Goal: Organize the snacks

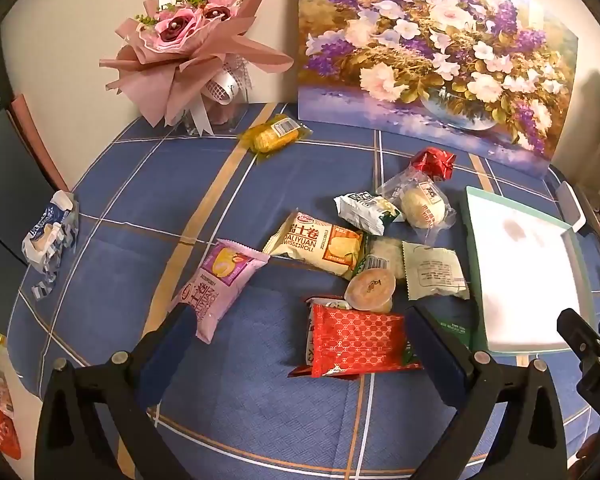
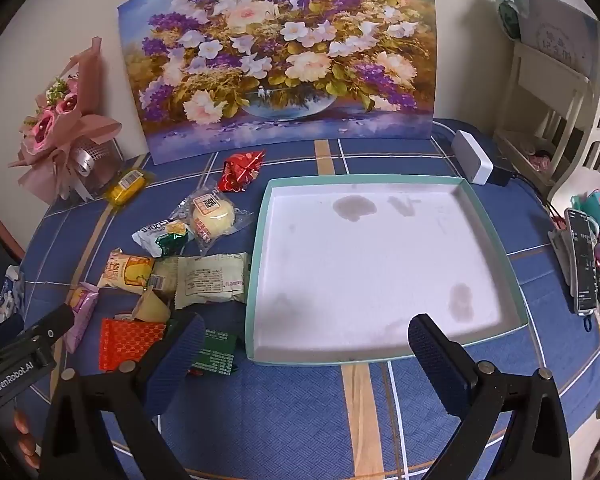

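Observation:
Several wrapped snacks lie on the blue plaid tablecloth. A red patterned packet (image 1: 356, 338) lies between the open fingers of my left gripper (image 1: 300, 332), with a jelly cup (image 1: 371, 289) just beyond it. A pink swiss roll pack (image 1: 216, 284) and a cream swiss roll pack (image 1: 320, 246) lie further out. My right gripper (image 2: 306, 338) is open and empty over the near edge of a shallow teal-rimmed white box (image 2: 260, 240), which holds nothing. The red packet also shows in the right wrist view (image 2: 130, 342), left of the box.
A flower painting (image 2: 276, 56) leans on the wall behind the box. A pink bouquet (image 1: 192, 48) stands at the back left. A yellow snack (image 1: 274, 136), a red foil sweet (image 1: 434, 162) and a blue-white wrapper (image 1: 50, 236) lie apart. A phone (image 2: 582, 260) stands at the right.

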Tool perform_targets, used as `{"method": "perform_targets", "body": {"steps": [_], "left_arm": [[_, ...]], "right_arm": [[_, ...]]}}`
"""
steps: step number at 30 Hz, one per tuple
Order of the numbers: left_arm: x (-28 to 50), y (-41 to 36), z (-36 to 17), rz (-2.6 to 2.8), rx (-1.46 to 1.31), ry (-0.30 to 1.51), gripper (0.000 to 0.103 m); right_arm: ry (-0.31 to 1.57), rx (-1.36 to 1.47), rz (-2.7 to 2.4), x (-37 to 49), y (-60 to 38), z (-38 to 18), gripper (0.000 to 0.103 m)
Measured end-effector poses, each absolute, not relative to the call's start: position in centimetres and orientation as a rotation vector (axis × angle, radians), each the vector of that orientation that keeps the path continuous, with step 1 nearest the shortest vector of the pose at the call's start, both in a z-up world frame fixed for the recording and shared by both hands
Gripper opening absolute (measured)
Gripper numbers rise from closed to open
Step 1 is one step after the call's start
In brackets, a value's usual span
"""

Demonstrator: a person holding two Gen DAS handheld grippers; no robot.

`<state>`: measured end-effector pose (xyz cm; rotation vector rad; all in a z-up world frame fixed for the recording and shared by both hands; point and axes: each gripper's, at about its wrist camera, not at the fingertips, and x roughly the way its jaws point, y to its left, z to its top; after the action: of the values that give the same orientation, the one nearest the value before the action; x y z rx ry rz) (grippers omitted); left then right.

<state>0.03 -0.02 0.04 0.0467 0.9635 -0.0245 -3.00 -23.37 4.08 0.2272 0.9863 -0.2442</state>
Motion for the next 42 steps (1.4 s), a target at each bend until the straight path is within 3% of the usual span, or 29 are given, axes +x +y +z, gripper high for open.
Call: {"method": "perform_targets", "body": {"steps": [42], "left_arm": [[0.09, -0.51, 0.44, -0.021, 0.047, 0.961, 0.103]], "right_arm": [[0.972, 0.213, -0.233, -3.10, -23.03, 4.27, 0.103]]}}
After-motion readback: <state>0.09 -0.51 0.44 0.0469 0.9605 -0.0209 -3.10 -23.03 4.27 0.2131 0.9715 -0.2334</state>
